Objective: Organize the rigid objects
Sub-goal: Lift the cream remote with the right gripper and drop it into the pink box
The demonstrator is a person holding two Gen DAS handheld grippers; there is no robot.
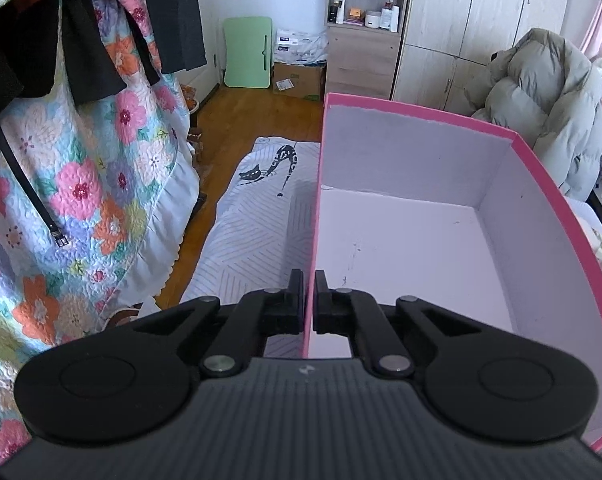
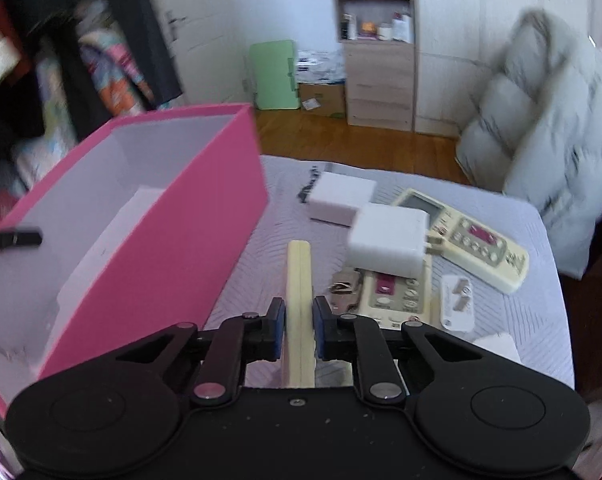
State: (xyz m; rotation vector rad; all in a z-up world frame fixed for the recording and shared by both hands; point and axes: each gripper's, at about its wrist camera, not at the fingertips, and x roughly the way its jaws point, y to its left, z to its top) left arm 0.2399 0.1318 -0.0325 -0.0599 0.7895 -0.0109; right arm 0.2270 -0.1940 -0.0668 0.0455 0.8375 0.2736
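Right gripper (image 2: pixel 299 322) pinches cream remote (image 2: pixel 299 280) (labels blurred, possibly unreadable) | left gripper (image 1: pixel 309 300) clamps pink box (image 1: pixel 316 216) wall

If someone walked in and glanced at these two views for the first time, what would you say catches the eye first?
The big pink box, white inside, dominates: the left gripper is clamped on its near wall, and it fills the left of the right wrist view. Next is the cream remote held on edge in the right gripper. To its right lies a cluster of white chargers and two more remotes on the grey quilted mat.
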